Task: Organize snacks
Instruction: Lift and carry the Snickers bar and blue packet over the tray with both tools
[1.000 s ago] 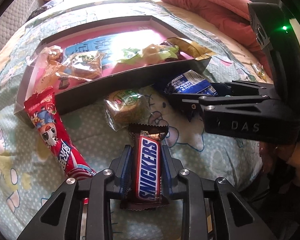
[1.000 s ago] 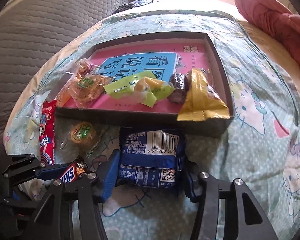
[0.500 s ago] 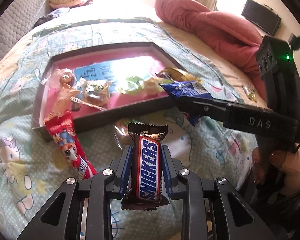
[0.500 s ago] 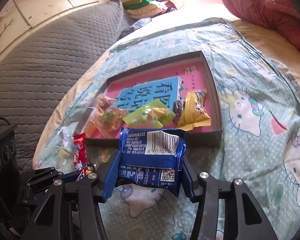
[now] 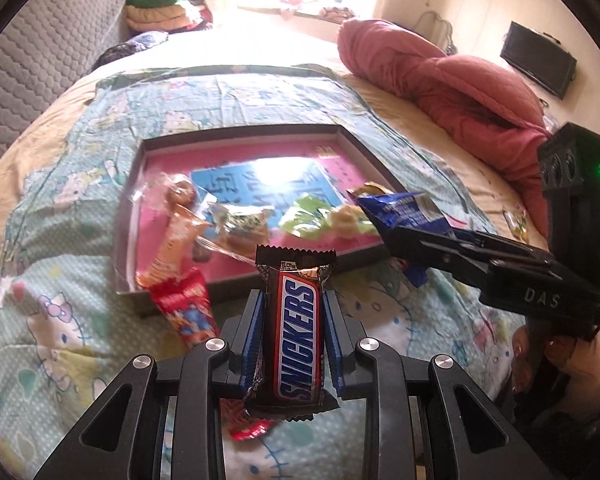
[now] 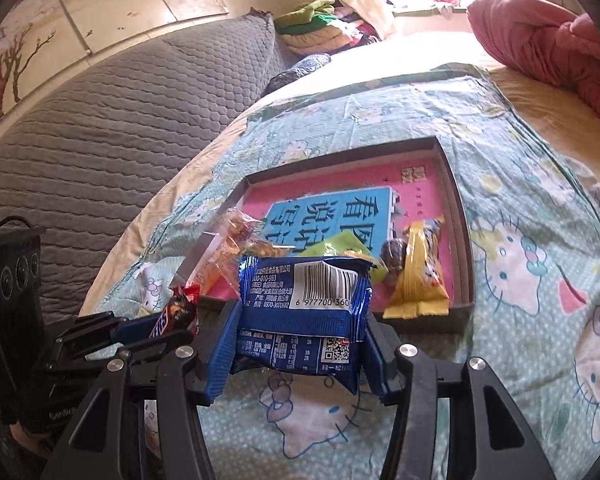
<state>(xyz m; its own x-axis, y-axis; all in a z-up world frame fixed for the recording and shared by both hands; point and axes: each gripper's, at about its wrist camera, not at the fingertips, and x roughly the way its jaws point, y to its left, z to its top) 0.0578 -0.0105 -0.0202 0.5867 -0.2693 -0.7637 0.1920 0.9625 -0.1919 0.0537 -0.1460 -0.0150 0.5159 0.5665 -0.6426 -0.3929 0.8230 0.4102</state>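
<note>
my left gripper (image 5: pixel 292 332) clamps a snickers bar (image 5: pixel 296 336). my right gripper (image 6: pixel 300 344) grips a blue packet (image 6: pixel 304 312) above the tray (image 6: pixel 462 240).

Red duvet (image 5: pixel 452 80), folded clothes (image 6: pixel 312 26), grey quilt (image 6: pixel 100 128)

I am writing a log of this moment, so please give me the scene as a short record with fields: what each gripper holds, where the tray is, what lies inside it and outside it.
left gripper: shut on Snickers bar, lifted above the bedsheet
right gripper: shut on blue snack packet, barcode side up
tray: shallow, pink floor, on Hello Kitty bedsheet
inside tray: yellow packet, green packet, clear-wrapped pastries
outside tray: red snack stick, at the tray's near-left corner
</note>
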